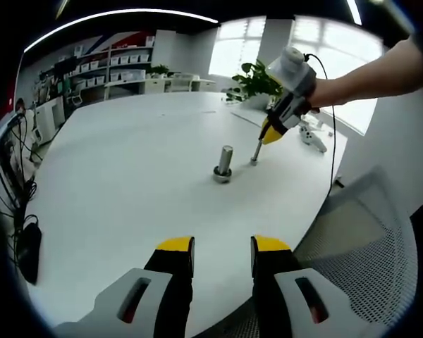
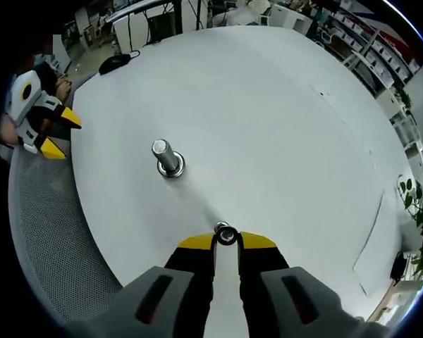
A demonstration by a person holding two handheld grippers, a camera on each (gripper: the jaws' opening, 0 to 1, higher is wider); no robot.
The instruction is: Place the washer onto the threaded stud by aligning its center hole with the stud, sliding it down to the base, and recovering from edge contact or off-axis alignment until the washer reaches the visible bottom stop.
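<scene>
metal washer (image 2: 225, 234) pinched at right gripper (image 2: 226, 243) tips

Both views were bright and evenly lit. In the left gripper view, daylight poured through the windows (image 1: 317, 49) at one o'clock and blew out to white, while a ceiling light strip (image 1: 120, 14) glared along eleven o'clock. The white counter (image 1: 127, 176) looked pale and low in contrast, and the stud (image 1: 224, 163) cast only a soft shadow. Fisheye bending curved straight lines near the edges, and far shelves were slightly soft.
</scene>
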